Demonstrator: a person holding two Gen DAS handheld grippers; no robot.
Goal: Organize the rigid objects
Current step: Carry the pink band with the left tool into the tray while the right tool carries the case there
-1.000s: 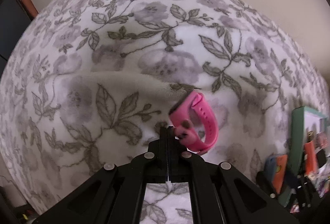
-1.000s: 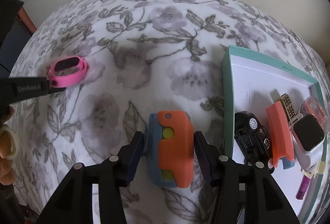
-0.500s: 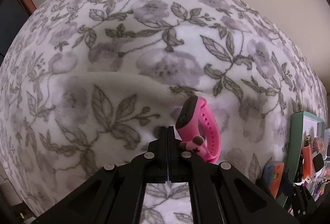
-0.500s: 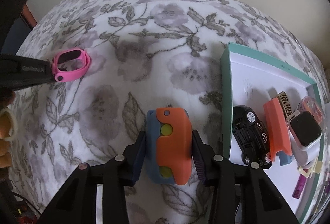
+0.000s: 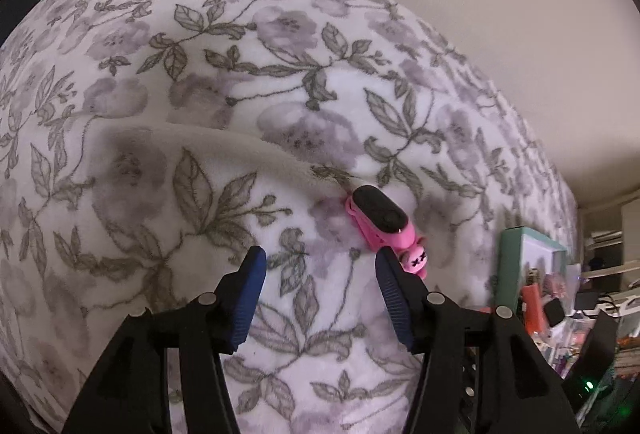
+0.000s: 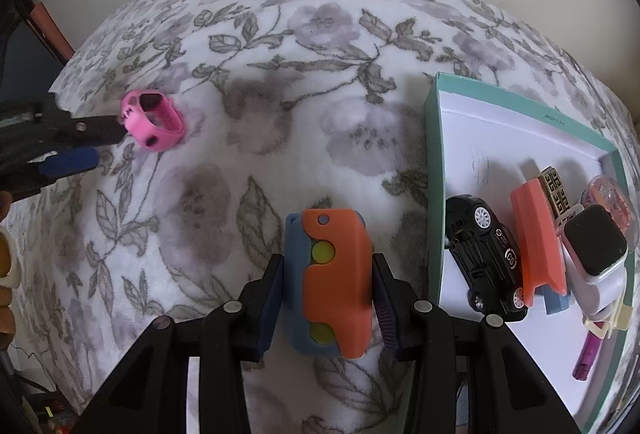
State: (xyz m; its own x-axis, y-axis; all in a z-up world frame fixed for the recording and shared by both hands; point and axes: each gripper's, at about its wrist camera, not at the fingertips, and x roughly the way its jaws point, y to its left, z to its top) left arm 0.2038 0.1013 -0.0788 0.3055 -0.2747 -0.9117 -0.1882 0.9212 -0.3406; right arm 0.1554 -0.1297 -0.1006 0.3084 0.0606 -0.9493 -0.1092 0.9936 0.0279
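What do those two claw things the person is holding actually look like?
Both are black plastic frames with angled struts and round silver rivets. The left claw has two fingers faced with ribbed dark blue pads. The right claw matches, with ribbed blue-purple pads. No cables or sleeves show.

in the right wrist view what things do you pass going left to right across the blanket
pink band watch → orange and blue block toy → teal-rimmed tray → black toy car → orange block → white smartwatch

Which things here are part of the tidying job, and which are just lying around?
Job:
pink smartwatch band
orange and blue toy
teal box
black toy car
white smartwatch

Lying about:
floral blanket
clutter beyond the box
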